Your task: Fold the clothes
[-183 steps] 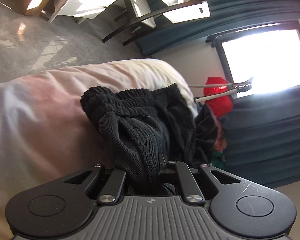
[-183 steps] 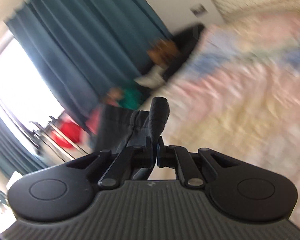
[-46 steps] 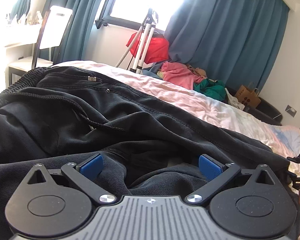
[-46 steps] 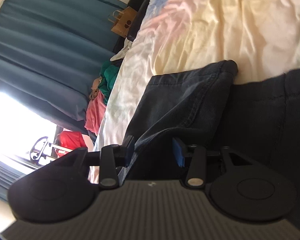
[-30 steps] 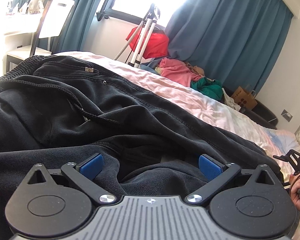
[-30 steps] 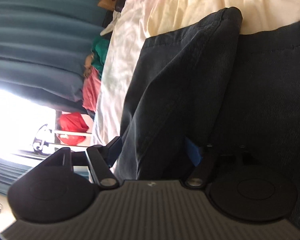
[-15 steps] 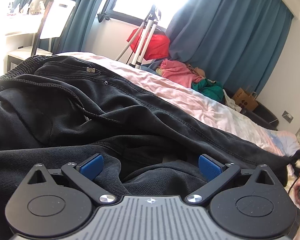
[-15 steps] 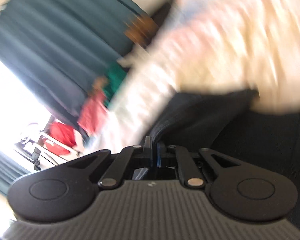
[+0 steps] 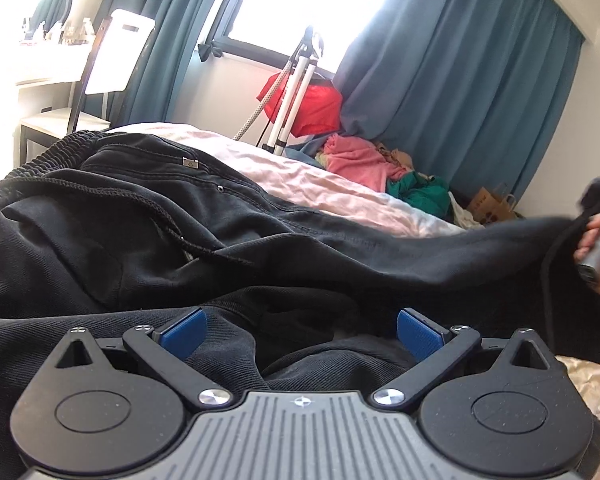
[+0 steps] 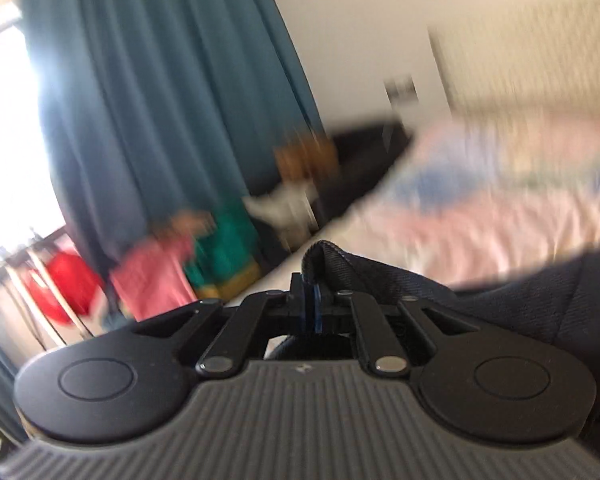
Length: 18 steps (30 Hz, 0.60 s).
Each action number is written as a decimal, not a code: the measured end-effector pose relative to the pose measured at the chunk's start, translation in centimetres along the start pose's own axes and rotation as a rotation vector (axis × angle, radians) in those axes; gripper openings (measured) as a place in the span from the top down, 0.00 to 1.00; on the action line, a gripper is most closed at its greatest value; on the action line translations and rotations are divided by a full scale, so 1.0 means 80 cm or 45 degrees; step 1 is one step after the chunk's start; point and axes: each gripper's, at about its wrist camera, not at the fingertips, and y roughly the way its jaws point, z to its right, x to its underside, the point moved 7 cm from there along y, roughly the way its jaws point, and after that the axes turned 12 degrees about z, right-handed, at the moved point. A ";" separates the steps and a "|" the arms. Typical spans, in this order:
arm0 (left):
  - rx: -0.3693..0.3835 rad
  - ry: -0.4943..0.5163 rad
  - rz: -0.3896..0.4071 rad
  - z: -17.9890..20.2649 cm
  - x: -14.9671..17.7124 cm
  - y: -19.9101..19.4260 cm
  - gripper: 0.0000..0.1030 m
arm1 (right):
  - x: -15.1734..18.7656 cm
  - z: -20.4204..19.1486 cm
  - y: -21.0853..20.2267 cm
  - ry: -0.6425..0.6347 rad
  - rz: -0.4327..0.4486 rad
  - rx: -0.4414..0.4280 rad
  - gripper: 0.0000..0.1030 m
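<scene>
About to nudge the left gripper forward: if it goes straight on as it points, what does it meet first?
The left gripper, open, would most likely run into the bunched black trousers on the bed; depth is unclear.

Teal floor-length curtains [image 9: 460, 80] flank a bright window [image 9: 312, 8]. Below it a white tripod [image 9: 288, 104] leans against a red bag [image 9: 316, 108]. A pink, green and tan heap of laundry [image 9: 384, 168] lies beside a brown paper bag [image 9: 494, 204]. A pale pink bedsheet [image 9: 320, 188] covers the bed; a white chair [image 9: 116, 60] stands by a white desk [image 9: 48, 68].
</scene>
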 end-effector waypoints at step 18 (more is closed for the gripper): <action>0.023 0.024 -0.017 -0.011 0.004 0.038 0.01 | 0.138 0.059 0.018 0.186 -0.216 -0.226 0.42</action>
